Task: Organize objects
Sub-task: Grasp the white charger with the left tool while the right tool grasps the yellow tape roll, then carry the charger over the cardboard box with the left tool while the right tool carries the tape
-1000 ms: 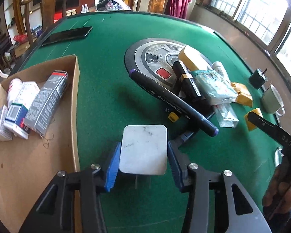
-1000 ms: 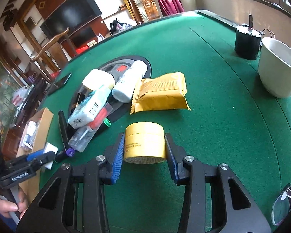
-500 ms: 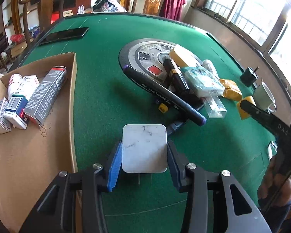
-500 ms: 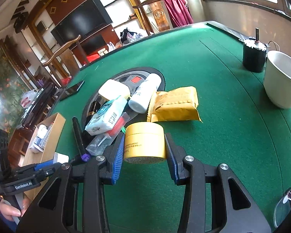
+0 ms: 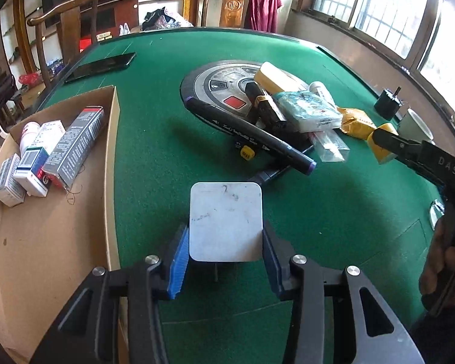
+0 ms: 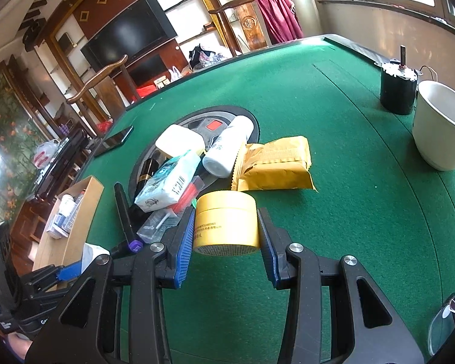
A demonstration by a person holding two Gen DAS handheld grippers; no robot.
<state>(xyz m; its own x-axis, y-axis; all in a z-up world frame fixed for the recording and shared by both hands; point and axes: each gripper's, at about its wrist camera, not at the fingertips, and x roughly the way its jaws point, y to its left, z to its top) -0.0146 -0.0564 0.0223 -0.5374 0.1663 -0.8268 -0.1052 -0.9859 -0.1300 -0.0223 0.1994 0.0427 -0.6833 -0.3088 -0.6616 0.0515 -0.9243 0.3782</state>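
Observation:
My left gripper (image 5: 224, 242) is shut on a white square plug adapter (image 5: 226, 221), held above the green felt just right of the cardboard box (image 5: 45, 230). The box holds several medicine cartons (image 5: 72, 145). My right gripper (image 6: 227, 236) is shut on a yellow round jar (image 6: 226, 223), held above the felt near the pile. The jar and right gripper also show in the left wrist view (image 5: 382, 147). The pile has a black marker (image 5: 251, 135), a tissue pack (image 6: 166, 182), a white bottle (image 6: 227, 145) and a yellow pouch (image 6: 276, 163).
A round control panel (image 5: 218, 82) sits under the pile. A black phone (image 5: 101, 66) lies at the far left. A white cup (image 6: 439, 124) and a black motor (image 6: 399, 88) stand at the right. Glasses (image 6: 446, 324) lie at the near right edge.
Both grippers have risen and pulled back a little with their objects still held. The pile looks farther away in both views.

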